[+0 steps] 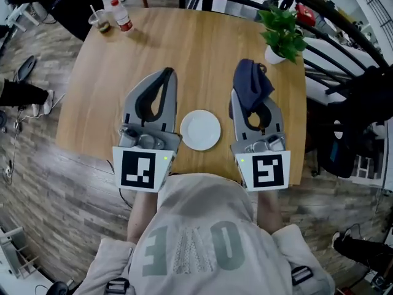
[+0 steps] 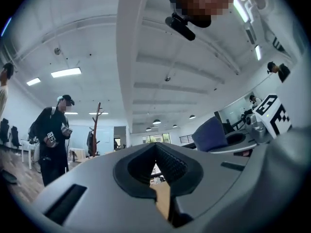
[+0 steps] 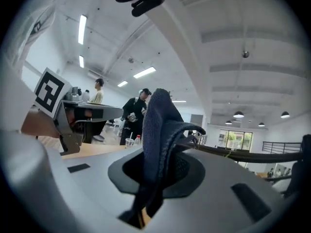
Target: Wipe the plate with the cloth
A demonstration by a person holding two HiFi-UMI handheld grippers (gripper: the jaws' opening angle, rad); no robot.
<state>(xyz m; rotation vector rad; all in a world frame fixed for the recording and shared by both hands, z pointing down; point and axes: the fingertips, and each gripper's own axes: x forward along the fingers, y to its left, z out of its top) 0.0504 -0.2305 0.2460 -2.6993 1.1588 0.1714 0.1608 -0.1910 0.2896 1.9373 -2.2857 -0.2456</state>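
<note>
A small round white plate [image 1: 201, 129] lies on the wooden table [image 1: 202, 48] near its front edge, with nothing on it. Both grippers are held up above the table, one on each side of the plate, pointing away from me. My right gripper [image 1: 247, 72] is shut on a dark blue cloth [image 1: 252, 86]. The cloth [image 3: 158, 125] bunches up out of the closed jaws and hides the fingertips. My left gripper [image 1: 167, 74] is shut with nothing in it; its dark pads [image 2: 170, 161] meet at the tip. Neither gripper touches the plate.
A potted green plant [image 1: 281, 32] stands at the table's far right corner. A red-capped bottle [image 1: 121, 14] and a cup [image 1: 99, 20] with a straw stand at the far left. A person in black [image 2: 53, 140] stands beyond the table. Wooden floor surrounds it.
</note>
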